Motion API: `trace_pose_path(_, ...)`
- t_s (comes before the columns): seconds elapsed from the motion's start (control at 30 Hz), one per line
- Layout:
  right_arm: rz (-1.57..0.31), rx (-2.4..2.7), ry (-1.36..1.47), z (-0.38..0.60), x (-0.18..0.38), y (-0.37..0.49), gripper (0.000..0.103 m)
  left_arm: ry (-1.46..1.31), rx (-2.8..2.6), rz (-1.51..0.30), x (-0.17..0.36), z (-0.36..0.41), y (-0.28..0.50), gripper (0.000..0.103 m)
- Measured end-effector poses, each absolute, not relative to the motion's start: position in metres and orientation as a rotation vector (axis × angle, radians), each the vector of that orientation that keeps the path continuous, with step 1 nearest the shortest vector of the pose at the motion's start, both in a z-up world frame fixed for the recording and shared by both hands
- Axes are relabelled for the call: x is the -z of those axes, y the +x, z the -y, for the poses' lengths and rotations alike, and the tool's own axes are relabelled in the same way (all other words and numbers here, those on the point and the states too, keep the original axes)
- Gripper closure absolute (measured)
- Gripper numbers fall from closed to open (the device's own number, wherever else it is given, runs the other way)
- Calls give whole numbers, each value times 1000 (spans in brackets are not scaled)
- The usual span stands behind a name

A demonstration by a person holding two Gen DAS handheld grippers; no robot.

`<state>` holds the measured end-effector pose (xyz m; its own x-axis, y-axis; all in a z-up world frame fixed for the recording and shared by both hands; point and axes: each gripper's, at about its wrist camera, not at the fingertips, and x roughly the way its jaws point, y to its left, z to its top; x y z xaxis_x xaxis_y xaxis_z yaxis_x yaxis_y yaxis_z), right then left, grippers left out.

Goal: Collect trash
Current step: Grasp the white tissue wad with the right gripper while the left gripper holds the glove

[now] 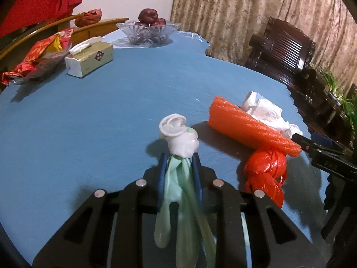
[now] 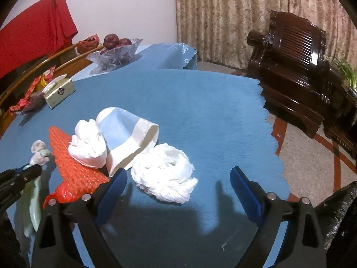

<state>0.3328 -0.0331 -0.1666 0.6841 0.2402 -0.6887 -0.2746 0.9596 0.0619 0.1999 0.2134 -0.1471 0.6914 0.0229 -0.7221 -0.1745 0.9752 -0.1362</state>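
Left gripper [image 1: 178,158]: fingers pinching the rubber glove [image 1: 180,178], knotted end forward, tails hanging limp.
Right gripper [image 2: 178,178]: fingers spread, holding nothing.
Tissue wad [image 2: 164,174]: on the table [image 2: 200,111], just ahead, between the fingers.
Handling: light, soft, crushable; grip across the middle.

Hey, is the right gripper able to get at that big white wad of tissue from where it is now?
Probably yes. The right gripper is open, and the white tissue wad lies on the blue tablecloth just ahead, between its fingers, with nothing on top. The crushed paper cup sits close behind.
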Motion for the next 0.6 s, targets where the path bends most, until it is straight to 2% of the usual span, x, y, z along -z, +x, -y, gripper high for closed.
trace_pose_path(0.07,-777,-288,-56,31,171,335,14,-194,-112,-794,144,-212,198,82)
trace_pose_path(0.23,-819,-315,-55,29,176,339,32,-195,-103,-783,140,-207,196,82)
trace_pose_path(0.3,-826,-338,-60,27,177,338,48,-197,-100,-780,139,-205,195,82)
trace_pose_path(0.37,-823,-355,-65,24,176,335,54,-196,-96,-777,137,-203,194,82)
trace_pose_path(0.6,-804,-358,-23,34,166,323,57,-184,-80,-759,125,-193,189,82)
